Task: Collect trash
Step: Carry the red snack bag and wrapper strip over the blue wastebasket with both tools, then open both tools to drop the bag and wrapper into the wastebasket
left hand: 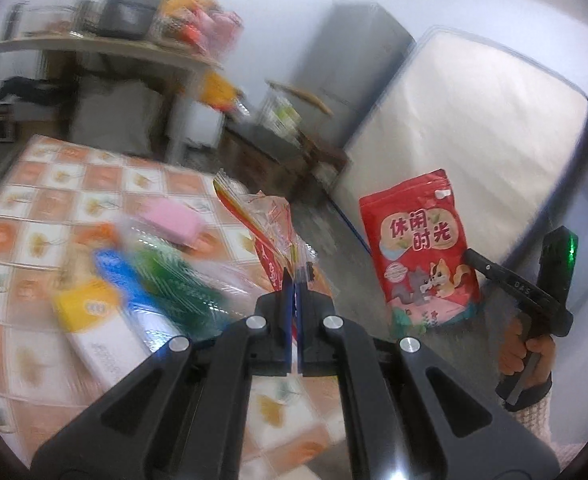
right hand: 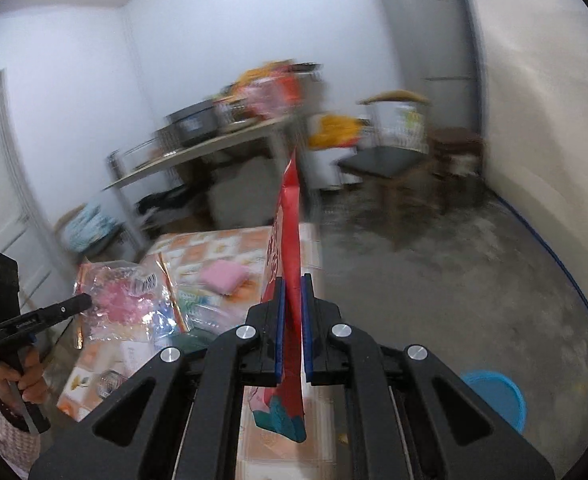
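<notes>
Your left gripper (left hand: 294,280) has its blue-padded fingers (left hand: 287,300) pinched nearly together on the crinkled clear plastic wrapper with red-and-yellow print (left hand: 266,220), which stands up from the tips above the desk covered in an orange-and-white checked cloth (left hand: 54,196). Your right gripper (right hand: 292,292) has its fingers (right hand: 280,320) clamped on the red glossy snack pouch with cartoon animals and a teal bottom edge (right hand: 290,240) — seen edge-on from its own camera, upright, its lower end hanging below the pads. From the left camera that same pouch (left hand: 421,248) faces you flat, held up off the desk's right side over the grey floor. On the desk lie a pink rectangular pad (left hand: 172,220), a white box with a yellow end (left hand: 98,328) and blurred blue and green packets (left hand: 150,284) just beside it. A blue round plastic tub (right hand: 497,400) sits on the floor — low at the right of the right camera's view.
</notes>
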`<state>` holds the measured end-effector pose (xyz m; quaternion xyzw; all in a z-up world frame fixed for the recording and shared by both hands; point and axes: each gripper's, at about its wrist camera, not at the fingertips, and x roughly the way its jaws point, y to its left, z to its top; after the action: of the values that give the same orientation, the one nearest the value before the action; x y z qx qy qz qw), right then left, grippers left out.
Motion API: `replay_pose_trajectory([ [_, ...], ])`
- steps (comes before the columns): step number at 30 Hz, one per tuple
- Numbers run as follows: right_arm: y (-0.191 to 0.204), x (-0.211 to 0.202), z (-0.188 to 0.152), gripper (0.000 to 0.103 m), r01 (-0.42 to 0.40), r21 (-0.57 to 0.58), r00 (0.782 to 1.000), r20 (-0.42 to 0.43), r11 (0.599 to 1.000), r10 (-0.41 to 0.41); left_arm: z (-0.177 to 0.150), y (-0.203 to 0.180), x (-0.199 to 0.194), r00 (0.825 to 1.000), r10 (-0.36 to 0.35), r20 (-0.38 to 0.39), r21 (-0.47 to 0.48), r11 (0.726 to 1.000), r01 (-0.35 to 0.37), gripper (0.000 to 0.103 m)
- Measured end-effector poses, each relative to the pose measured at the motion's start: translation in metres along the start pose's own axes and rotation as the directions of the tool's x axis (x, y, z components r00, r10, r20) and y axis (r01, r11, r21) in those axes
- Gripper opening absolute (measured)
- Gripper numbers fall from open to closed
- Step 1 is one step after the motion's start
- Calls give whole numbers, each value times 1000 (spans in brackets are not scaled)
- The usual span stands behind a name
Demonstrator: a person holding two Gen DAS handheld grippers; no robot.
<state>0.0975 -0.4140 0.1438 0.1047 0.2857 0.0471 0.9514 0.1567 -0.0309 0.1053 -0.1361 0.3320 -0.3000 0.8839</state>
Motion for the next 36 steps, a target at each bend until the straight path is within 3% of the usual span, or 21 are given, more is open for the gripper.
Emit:
replay_pose_trajectory([
  [3, -59, -28, -31, 7, 106, 92, 994, -23, 990, -104, -10, -45, 59, 990, -73, -124, 39, 996, 78, 0],
  [6, -103, -38, -62, 7, 183, 177, 982, -74, 967, -172, -25, -87, 123, 955, -118, -271, 66, 988, 141, 0],
  [9, -147, -39, -96, 7, 285, 238, 956, -138, 928, -258, -48, -131, 183, 913, -104, -394, 124, 978, 165, 0],
  [13, -198, -23, -142, 7, 390, 308, 915, -238, 868, -326, -91, -186, 273, 833, -18, -552, 227, 959, 171, 0],
  [18, -256, 7, -187, 7, 466, 374, 873, -341, 802, -348, -141, -225, 356, 750, 72, -657, 307, 935, 180, 0],
  [22, -286, 38, -202, 7, 489, 409, 858, -387, 771, -339, -179, -249, 414, 688, 117, -716, 325, 928, 180, 0],
  [26, -312, 64, -206, 7, 507, 421, 846, -409, 752, -342, -204, -261, 458, 647, 150, -748, 335, 926, 172, 0],
  [29, -327, 87, -209, 8, 542, 410, 825, -426, 734, -371, -217, -261, 478, 632, 169, -756, 340, 927, 159, 1],
  [31, -341, 100, -212, 9, 555, 411, 814, -449, 724, -369, -222, -257, 488, 626, 195, -755, 348, 928, 132, 14],
  [32, -348, 104, -215, 9, 568, 411, 804, -461, 713, -375, -221, -257, 495, 632, 202, -748, 350, 930, 116, 30],
  [33, -357, 112, -220, 18, 583, 407, 792, -476, 703, -382, -221, -257, 499, 638, 206, -742, 349, 931, 106, 43],
  [34, -362, 117, -224, 36, 590, 406, 786, -486, 698, -382, -220, -257, 500, 647, 208, -734, 347, 933, 94, 47],
  [36, -369, 120, -233, 45, 617, 398, 767, -497, 679, -405, -216, -258, 495, 656, 187, -731, 330, 939, 100, 50],
])
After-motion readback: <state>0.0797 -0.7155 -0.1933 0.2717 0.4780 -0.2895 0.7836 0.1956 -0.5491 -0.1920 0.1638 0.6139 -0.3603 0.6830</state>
